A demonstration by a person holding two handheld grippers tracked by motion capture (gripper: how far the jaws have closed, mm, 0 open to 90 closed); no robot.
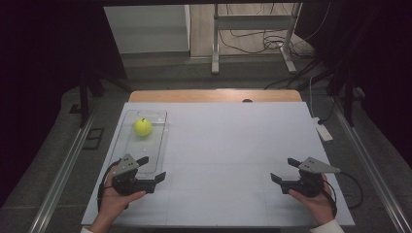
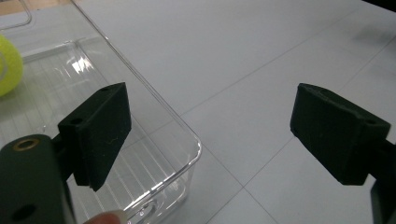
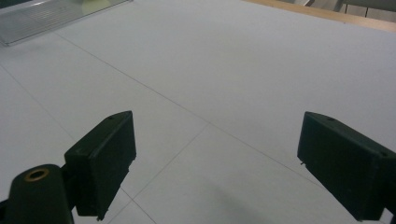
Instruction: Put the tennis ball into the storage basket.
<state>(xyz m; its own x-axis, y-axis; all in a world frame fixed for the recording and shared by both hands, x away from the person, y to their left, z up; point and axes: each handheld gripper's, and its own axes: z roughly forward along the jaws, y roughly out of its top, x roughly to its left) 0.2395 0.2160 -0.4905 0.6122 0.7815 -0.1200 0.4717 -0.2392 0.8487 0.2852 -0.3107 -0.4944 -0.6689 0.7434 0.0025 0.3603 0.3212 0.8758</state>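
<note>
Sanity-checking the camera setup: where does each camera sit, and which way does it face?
High view: above the person's side, looking forward and down on the white table; shows both hands, the left gripper and the right gripper.
Left gripper view: rides the left gripper, looking between its open jaws at the near corner of the clear tray.
Right gripper view: rides the right gripper, looking across bare table between its open jaws.
Shared: the tray and the yellow-green ball show in the high and left gripper views.

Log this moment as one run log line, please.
left gripper: open, at clear tray near end | ball: in tray | right gripper: open, over table
</note>
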